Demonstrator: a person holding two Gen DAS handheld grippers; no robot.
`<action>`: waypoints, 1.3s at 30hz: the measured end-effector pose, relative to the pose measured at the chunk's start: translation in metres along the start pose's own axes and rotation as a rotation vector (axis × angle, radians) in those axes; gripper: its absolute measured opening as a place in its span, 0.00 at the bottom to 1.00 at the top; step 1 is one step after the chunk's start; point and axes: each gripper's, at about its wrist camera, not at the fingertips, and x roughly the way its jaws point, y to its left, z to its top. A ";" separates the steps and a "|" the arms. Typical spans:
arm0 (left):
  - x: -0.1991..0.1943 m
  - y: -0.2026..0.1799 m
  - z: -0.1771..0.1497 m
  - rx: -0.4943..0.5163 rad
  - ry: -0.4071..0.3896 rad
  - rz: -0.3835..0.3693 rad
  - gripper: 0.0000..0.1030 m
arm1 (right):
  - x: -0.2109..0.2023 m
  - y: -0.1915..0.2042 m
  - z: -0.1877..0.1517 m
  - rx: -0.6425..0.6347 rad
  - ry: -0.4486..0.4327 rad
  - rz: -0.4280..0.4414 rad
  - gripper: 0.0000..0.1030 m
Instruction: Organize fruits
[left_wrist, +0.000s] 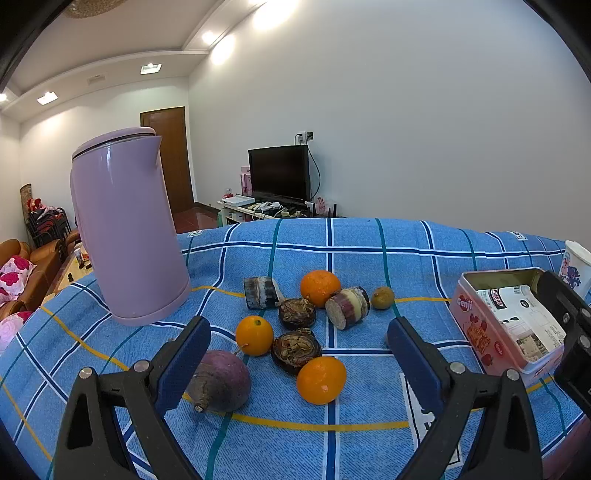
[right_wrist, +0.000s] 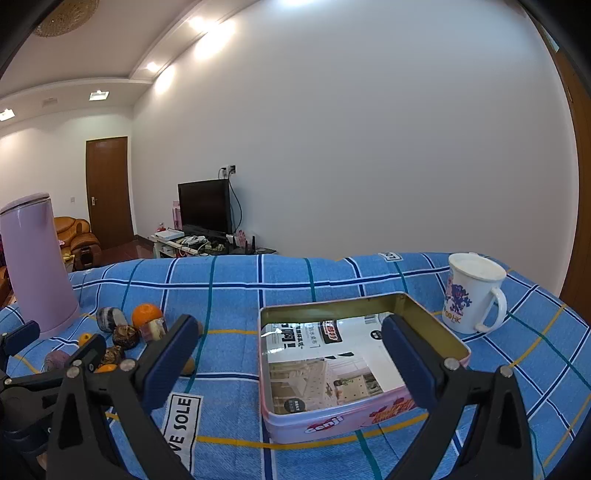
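Observation:
Several fruits lie clustered on the blue checked cloth: three oranges, a purple passion fruit, two dark water chestnuts, two cut sugarcane pieces and a small longan. My left gripper hovers open just above and before them, nothing between its fingers. The pink Genji tin stands open with a printed leaflet inside. My right gripper is open over the tin's near left part, holding nothing. The same fruit cluster shows at the left of the right wrist view.
A tall lilac kettle stands left of the fruit. A white mug with a blue print sits right of the tin. The cloth's far edge drops off towards a room with a television and sofas.

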 end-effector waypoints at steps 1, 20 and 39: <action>0.000 0.000 0.000 0.000 0.000 0.000 0.95 | 0.000 0.001 -0.001 0.000 -0.001 -0.001 0.98; -0.003 -0.002 -0.001 0.009 -0.010 0.002 0.95 | 0.002 -0.005 0.000 0.029 0.015 -0.001 0.98; -0.003 -0.002 -0.002 0.012 -0.011 0.001 0.95 | 0.002 -0.004 -0.001 0.033 0.016 -0.001 0.98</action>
